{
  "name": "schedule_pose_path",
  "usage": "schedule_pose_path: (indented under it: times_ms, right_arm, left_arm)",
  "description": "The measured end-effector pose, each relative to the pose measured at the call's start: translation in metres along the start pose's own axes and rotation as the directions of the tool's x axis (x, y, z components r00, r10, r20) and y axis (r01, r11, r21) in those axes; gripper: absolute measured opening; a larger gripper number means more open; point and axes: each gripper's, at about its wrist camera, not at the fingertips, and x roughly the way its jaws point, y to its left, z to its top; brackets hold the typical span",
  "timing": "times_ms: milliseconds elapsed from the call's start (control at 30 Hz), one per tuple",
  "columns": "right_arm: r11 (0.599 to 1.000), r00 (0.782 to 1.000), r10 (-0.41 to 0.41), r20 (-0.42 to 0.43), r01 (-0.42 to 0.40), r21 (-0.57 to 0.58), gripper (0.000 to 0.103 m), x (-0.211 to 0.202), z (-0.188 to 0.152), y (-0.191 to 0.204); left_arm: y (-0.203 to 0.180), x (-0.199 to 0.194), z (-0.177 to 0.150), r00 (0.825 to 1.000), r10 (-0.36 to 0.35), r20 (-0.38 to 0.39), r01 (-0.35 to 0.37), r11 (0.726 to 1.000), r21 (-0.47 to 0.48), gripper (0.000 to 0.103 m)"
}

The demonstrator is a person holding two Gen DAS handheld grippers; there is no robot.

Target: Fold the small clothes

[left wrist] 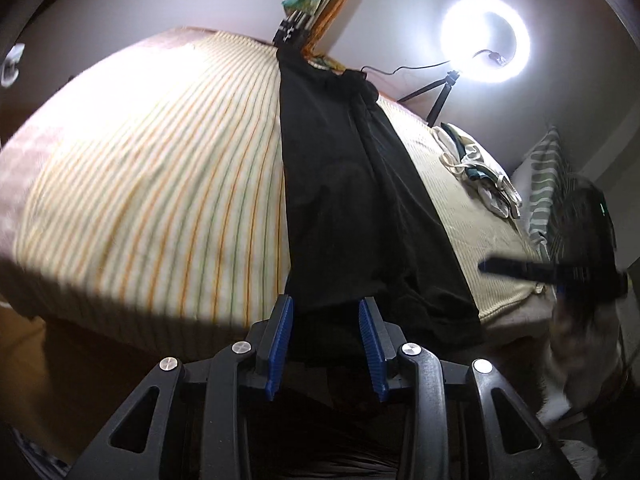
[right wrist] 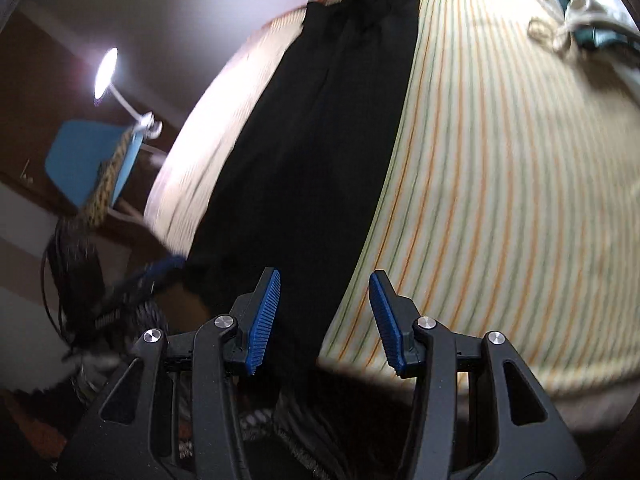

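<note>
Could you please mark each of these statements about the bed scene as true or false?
1. A long black cloth garment lies stretched along the striped cream bedsheet. True.
2. The round white ring light is switched off. False: it glows brightly.
3. The left gripper has its jaws clamped shut on the garment. False: they stand apart at its near edge.
4. A crumpled pile of pale and dark-green clothes sits on the bed. True.
5. The right gripper holds a red towel. False: nothing is between its jaws.

A long garment [left wrist: 352,200] lies on the bed [left wrist: 160,168], running from near edge to far edge. My left gripper [left wrist: 326,312] sits at its near end, my right gripper [right wrist: 324,304] right of that; a heap of clothes [left wrist: 476,168] lies far right.
</note>
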Motion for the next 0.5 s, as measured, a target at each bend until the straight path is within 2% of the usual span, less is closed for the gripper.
schedule_pose_path:
  times_ms: [100,200,233,300,333,367,500]
  right_arm:
    - [1.0,1.0,0.0,-0.023,0.0,-0.007,0.049,0.003,-0.018,0.007]
    - [0.999,0.998,-0.039,-0.042,0.038,-0.019,0.049,0.009,-0.03,0.012]
    - [0.998,0.998,-0.048,-0.028,0.047,-0.028,0.049,0.008,-0.031,0.015]
    - [0.996,0.997,-0.068,-0.019,0.067,-0.053,0.038,0.009,-0.032,0.019]
    - [0.996,0.997,-0.073,-0.021,0.071,-0.06,0.017,0.01,-0.032,0.02]
    - [0.996,0.997,-0.073,-0.028,0.071,-0.061,0.007,0.013,-0.033,0.019]
    - [0.999,0.999,-0.04,-0.014,0.04,-0.033,0.005,0.004,-0.035,0.017]
  left_arm:
    - [0.002,0.001,-0.002,1.0,-0.021,-0.004,0.021,0.999,-0.029,0.031]
    - [0.0,0.002,0.0,1.0,-0.012,0.003,0.012,1.0,-0.018,0.022]
    - [-0.001,0.003,0.0,1.0,-0.008,0.004,0.008,1.0,-0.009,0.016]
    - [-0.004,0.005,0.0,1.0,0.002,0.004,-0.002,1.0,0.016,0.01]
    - [-0.005,0.007,0.0,1.0,0.005,0.005,-0.005,1.0,0.027,0.005]
    - [-0.007,0.009,0.0,1.0,0.011,0.008,-0.012,0.999,0.039,0.003]
    - [-0.013,-0.003,0.005,0.999,0.027,0.044,-0.029,0.998,0.06,0.0]
